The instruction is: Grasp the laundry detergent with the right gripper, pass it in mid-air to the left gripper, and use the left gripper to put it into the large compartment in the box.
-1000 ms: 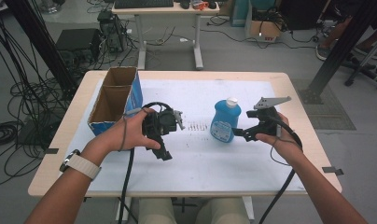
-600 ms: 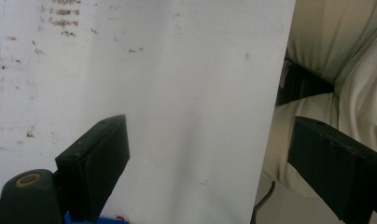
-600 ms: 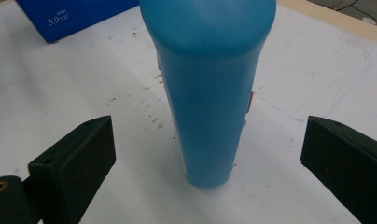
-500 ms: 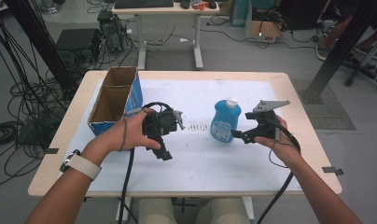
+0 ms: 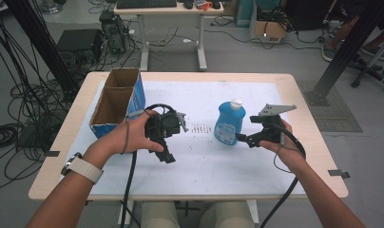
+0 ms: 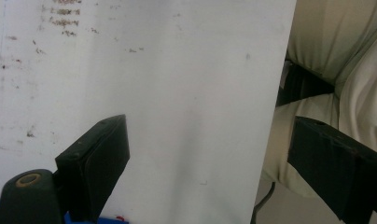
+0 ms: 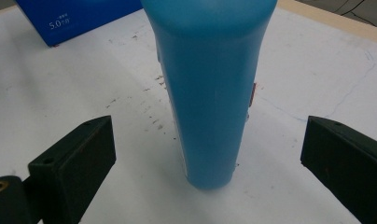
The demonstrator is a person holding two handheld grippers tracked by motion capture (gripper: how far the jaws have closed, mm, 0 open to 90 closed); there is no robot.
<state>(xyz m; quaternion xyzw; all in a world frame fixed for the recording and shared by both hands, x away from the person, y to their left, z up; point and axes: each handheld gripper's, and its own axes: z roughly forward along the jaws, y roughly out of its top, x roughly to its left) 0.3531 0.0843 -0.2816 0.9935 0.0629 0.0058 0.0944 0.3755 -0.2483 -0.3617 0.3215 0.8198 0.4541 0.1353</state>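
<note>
A blue bottle [image 5: 229,124] with a white cap stands upright on the white table mat [image 5: 237,166], right of centre. My right gripper [image 5: 241,139] is at its right side, low, and open. In the right gripper view the bottle [image 7: 210,93] stands between the two spread jaws, with a gap on each side, and the right gripper [image 7: 207,135] touches nothing. My left gripper [image 5: 167,156] is held above the mat's middle with its jaws pointing back toward the person. In its own view the left gripper [image 6: 210,133] is open and holds nothing, over bare mat [image 6: 177,70].
An open cardboard box [image 5: 115,102] with a blue side stands at the table's left; its blue face [image 7: 79,18] shows behind the bottle. The person's legs [image 6: 331,60] lie beyond the table's near edge. Cables, desks and chairs surround the table.
My right gripper has shifted slightly left and down, closer around the bottle. The left gripper and the bottle have stayed where they were.
</note>
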